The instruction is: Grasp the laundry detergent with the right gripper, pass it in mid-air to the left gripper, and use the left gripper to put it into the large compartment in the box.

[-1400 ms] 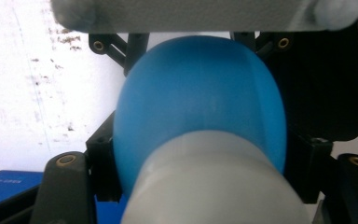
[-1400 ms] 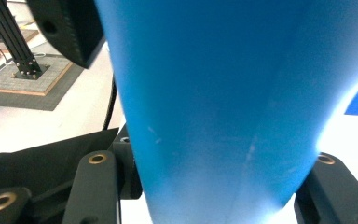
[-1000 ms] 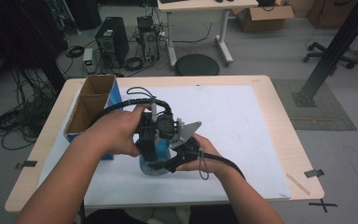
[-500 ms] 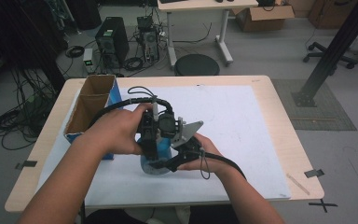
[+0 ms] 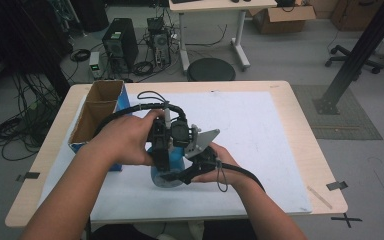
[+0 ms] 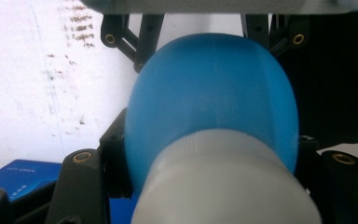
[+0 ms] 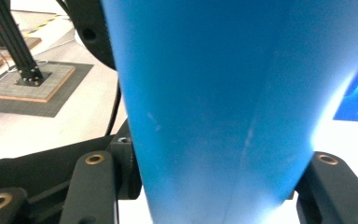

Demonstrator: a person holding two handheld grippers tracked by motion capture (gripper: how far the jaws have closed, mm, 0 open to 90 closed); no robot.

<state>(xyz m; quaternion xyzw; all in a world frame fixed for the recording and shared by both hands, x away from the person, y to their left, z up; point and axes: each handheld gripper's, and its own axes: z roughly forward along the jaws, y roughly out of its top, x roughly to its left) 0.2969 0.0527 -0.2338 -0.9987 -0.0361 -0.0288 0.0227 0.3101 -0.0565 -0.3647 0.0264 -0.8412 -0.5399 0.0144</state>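
1. At the far left of the high view stands an open cardboard box [image 5: 96, 112] with a blue side, on the white sheet covering the worktop [image 5: 280, 95].
2. Just right of it, at frame centre, our left tool [image 5: 163, 161] comes down onto a blue bottle [image 5: 166, 176] that stands upright on the sheet. In the left gripper view its jaws hug the white cap [image 6: 223, 186] at the neck, so we read this tool as clamped on the cap.
3. Right of centre, our right tool [image 5: 176, 176] comes in low from the side; in the right gripper view its jaws press both flanks of the bottle's blue body [image 7: 214, 107], a firm hold.
4. We judge the bottle to be light, smooth plastic, slippery and likely to give under a hard squeeze. The ribbed cap offers the surest bite for twisting.
5. The body is best held low and wide, where it resists turning without buckling.
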